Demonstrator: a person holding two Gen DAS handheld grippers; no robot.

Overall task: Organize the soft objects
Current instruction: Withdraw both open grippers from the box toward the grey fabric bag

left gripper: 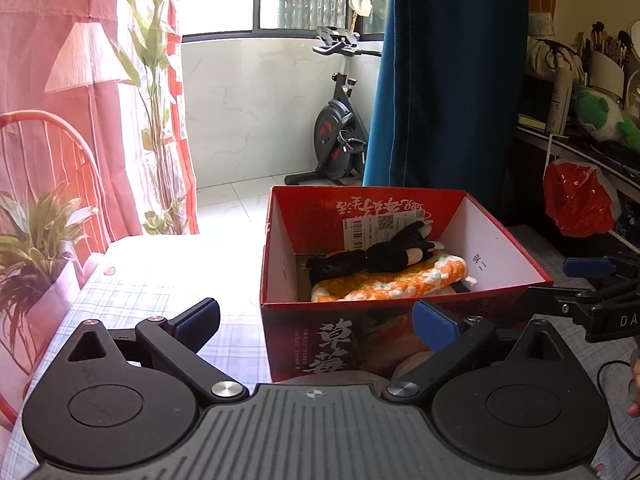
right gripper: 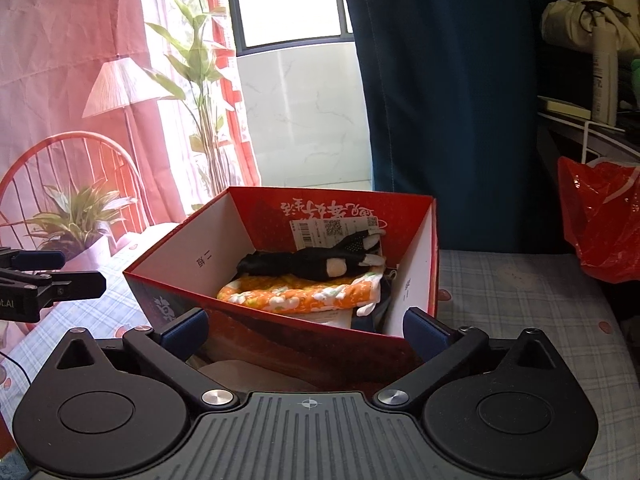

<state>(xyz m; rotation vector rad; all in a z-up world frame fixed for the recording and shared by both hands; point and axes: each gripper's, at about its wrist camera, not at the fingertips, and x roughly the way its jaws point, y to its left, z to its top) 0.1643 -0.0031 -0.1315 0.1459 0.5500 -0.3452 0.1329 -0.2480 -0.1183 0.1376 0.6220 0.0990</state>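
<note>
Both grippers, left gripper [left gripper: 316,316] and right gripper [right gripper: 306,330], gape wide and empty before the red box [left gripper: 404,322] holding black gloves [left gripper: 372,258] on orange cloth [left gripper: 388,284], apparently between placements; next likely seeks another soft item.

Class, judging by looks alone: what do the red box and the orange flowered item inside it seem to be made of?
Red box: probably printed cardboard, with flat creased walls and plain white insides. Orange flowered item: likely soft woven cloth, matte, lying in limp folds.
</note>
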